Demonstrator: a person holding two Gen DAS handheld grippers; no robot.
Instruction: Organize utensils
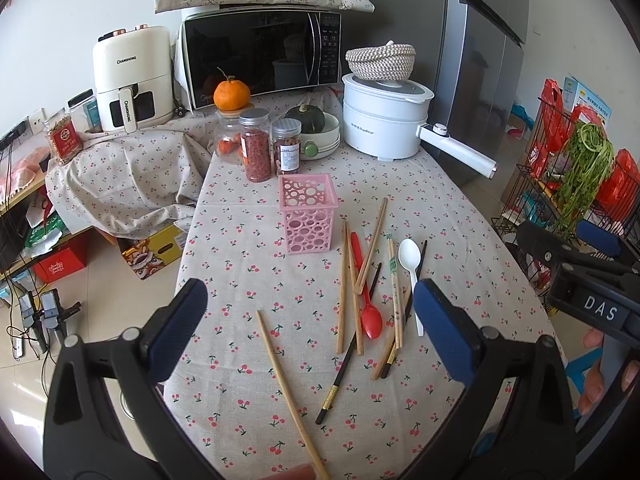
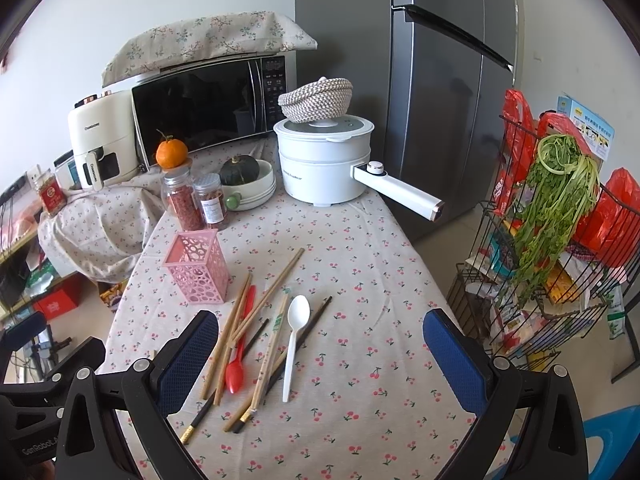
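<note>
Chopsticks (image 1: 372,240), a red spoon (image 1: 366,300) and a white spoon (image 1: 412,268) lie scattered on the worktop (image 1: 460,216) just right of the pink holder (image 1: 308,216). Left tool (image 1: 310,328) and right tool (image 2: 320,348) hover released, grasping nothing.

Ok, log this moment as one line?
left gripper: open, empty | right gripper: open, empty | pink holder: upright, empty | chopsticks, red spoon, white spoon: loose on table
</note>
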